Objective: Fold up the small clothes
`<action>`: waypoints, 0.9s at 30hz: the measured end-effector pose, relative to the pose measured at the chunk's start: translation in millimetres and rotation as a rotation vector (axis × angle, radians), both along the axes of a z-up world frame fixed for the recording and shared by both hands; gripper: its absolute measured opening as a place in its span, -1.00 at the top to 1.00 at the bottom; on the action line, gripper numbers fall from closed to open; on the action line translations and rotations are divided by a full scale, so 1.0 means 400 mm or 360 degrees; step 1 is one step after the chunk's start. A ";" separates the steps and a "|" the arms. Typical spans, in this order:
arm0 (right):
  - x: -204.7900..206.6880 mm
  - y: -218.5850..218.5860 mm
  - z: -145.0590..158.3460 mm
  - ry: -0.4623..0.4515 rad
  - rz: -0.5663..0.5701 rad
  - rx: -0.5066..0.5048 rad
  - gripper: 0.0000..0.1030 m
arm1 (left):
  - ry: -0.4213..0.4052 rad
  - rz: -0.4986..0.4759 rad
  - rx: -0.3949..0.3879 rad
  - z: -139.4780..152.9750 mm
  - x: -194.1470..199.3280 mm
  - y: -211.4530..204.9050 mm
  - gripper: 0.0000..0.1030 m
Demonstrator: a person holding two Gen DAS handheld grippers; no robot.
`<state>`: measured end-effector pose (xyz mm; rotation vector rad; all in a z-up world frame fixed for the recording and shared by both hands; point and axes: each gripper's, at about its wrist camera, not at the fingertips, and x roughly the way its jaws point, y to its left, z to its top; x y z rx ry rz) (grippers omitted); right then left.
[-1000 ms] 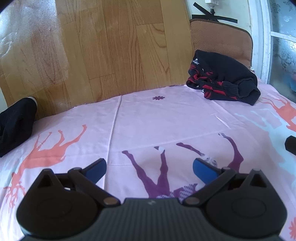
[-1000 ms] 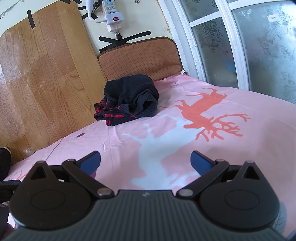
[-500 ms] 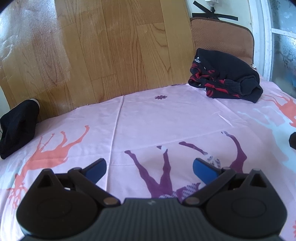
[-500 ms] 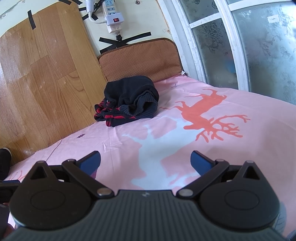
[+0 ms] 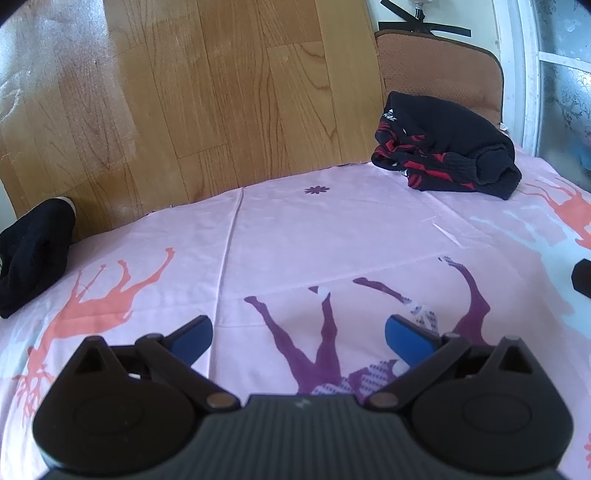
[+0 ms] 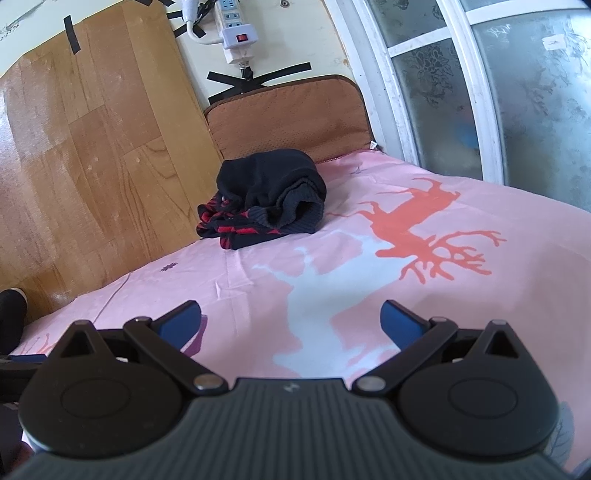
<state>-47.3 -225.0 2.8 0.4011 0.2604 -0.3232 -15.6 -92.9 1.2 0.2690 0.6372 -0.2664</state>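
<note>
Right wrist: clothes pile well beyond spread, empty tool.

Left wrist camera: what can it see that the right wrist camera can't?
Only the left wrist view shows the purple deer print and most of the black cloth at the sheet's left edge. Only the right wrist view shows the power strip and the frosted window. Both show the black and red clothes pile, the pink sheet, and an open gripper holding nothing.
</note>
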 end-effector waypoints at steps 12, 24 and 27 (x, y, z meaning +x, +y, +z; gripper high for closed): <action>-0.007 0.005 0.019 -0.0037 0.0007 -0.0020 -1.00 | 0.0014 -0.0010 0.0003 0.000 -0.001 -0.002 -1.00; -0.009 0.009 0.039 -0.0065 0.0018 -0.0043 -1.00 | 0.0027 -0.0022 -0.0033 0.006 -0.002 0.002 -1.00; -0.009 0.012 0.041 -0.0065 0.0024 -0.0050 -1.00 | 0.0038 -0.0016 -0.0042 0.006 -0.001 0.004 -1.00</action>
